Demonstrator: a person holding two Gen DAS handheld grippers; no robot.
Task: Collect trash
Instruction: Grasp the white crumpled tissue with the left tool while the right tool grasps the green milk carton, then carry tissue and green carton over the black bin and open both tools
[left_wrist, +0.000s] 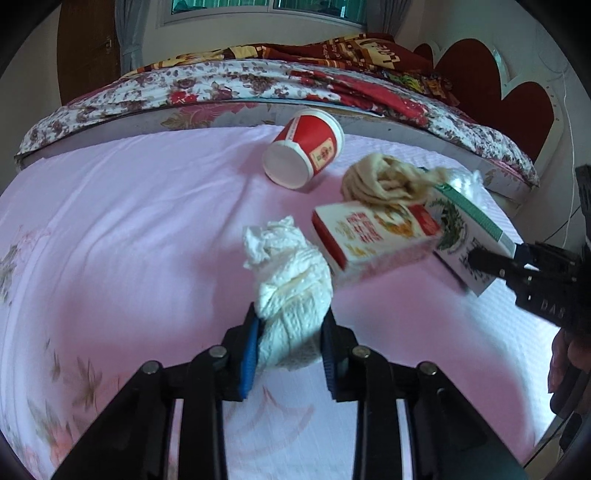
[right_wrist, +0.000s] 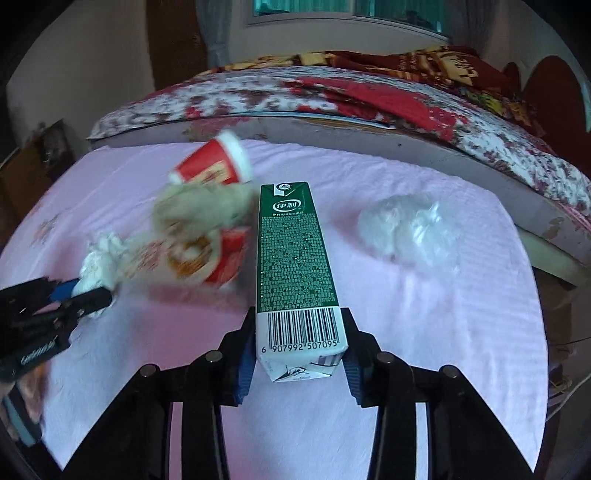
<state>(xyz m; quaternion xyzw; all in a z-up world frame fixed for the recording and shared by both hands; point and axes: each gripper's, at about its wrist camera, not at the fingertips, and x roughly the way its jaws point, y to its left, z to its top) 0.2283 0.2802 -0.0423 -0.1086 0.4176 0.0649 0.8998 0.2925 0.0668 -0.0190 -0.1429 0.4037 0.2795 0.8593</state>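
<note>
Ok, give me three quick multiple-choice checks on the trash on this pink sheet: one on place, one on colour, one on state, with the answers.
1. Where is the paper cup?
A. beyond the beige cloth wad, towards the bed
B. between the left gripper's fingers
C. on the floor

2. What colour is the printed face of the milk carton?
A. blue
B. green
C. yellow

3. How is the paper cup lying?
A. upright
B. crushed flat
C. on its side

Answers: 1 A, it lies at the sheet's far edge. 2 B, green print above a white barcode panel. 3 C, its white base faces the left wrist camera.
</note>
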